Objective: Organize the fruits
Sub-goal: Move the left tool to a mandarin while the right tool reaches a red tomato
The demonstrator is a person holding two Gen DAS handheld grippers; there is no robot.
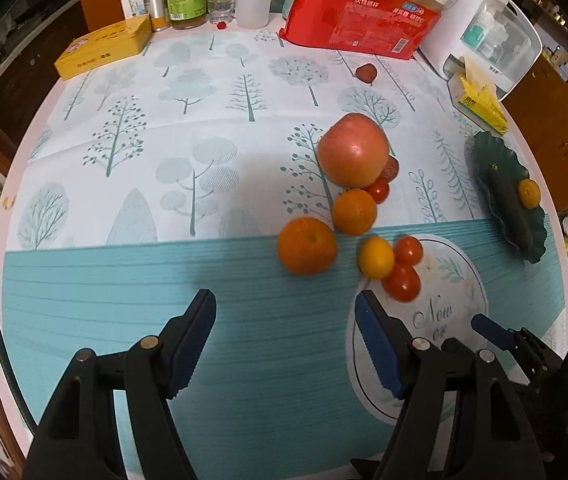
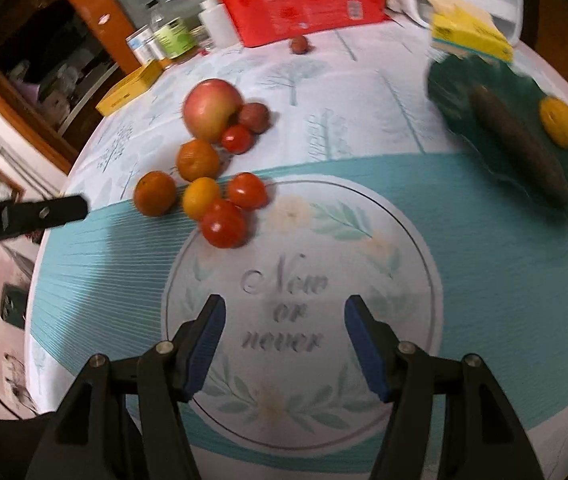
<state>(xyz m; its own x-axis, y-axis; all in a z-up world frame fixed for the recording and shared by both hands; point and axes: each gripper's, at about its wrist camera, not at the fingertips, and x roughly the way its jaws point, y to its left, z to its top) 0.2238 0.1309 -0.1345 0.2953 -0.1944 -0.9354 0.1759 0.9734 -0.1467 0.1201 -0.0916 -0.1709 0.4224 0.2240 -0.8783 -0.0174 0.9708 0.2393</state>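
Both tools share one build: the left gripper (image 1: 285, 344) and the right gripper (image 2: 285, 350) have matte black angular plastic arms, round silver pivot screws at the joints, and blue ribbed pads (image 2: 365, 354) lining the inner faces of their fingers.

"Now or never" on tablecloth (image 2: 483, 264)

I see my left gripper (image 1: 284, 336) hanging open over the tablecloth (image 1: 124, 300), with the apple (image 1: 352, 150) and oranges (image 1: 306, 245) clustered just ahead.
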